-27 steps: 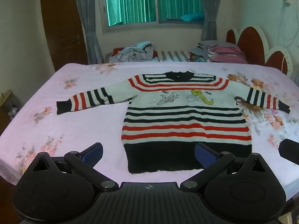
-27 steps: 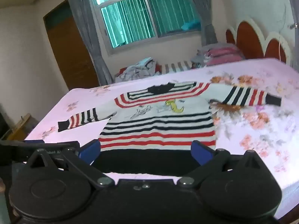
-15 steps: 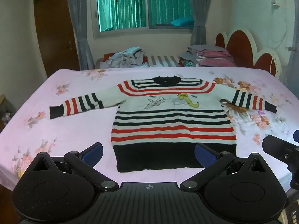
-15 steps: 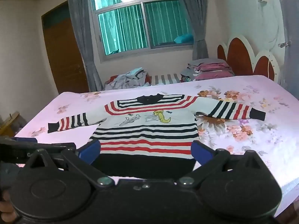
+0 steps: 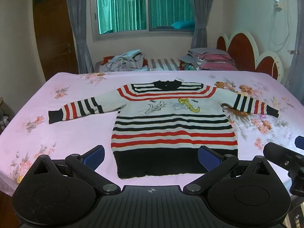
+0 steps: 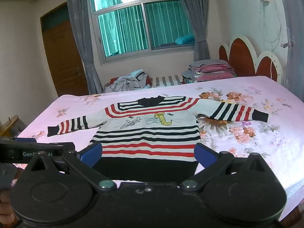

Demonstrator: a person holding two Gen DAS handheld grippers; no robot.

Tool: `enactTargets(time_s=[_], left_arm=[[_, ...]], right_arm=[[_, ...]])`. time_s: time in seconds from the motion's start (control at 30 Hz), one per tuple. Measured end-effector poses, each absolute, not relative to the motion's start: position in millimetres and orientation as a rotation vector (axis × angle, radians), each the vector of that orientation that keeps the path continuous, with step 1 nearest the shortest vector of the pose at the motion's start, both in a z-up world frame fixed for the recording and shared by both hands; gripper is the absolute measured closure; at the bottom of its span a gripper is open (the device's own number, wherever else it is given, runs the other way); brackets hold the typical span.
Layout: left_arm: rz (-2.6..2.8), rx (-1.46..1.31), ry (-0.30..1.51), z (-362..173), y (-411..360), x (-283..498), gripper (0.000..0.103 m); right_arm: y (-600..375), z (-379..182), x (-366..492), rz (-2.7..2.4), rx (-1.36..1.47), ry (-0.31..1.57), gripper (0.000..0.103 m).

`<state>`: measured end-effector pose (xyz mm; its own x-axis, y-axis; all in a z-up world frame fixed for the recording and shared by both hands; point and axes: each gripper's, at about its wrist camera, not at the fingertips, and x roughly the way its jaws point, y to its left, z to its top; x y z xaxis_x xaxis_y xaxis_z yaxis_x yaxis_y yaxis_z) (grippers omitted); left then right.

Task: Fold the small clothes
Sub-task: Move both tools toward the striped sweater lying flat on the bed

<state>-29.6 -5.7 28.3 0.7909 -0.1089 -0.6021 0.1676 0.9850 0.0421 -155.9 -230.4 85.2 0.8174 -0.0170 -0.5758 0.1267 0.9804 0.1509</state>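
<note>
On the pink flowered bed the striped sweater lies flat, sleeves spread to both sides. Left tongs and right tongs hover before its black hem, both apart, holding nothing.

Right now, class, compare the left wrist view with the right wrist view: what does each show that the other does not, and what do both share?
Only the left wrist view shows the right gripper from outside, entering at the right edge, and the sweater's whole black hem.

Only the right wrist view shows the left gripper from outside, at the left edge, and the holding hand at the lower left.

Both show the striped sweater lying flat, sleeves spread, on the floral pink bedsheet, plus the window, the wooden door, the headboard and open, empty fingers.
</note>
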Motion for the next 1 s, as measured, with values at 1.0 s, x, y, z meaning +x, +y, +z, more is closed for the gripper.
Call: enactTargets(time_s=[1.0], left_arm=[[-0.12,0.095,0.634,25.9,6.5,-31.9,0.0]], right_arm=[[-220.2,79.4,-148.0,-0.079,0.18,0.62,0.0]])
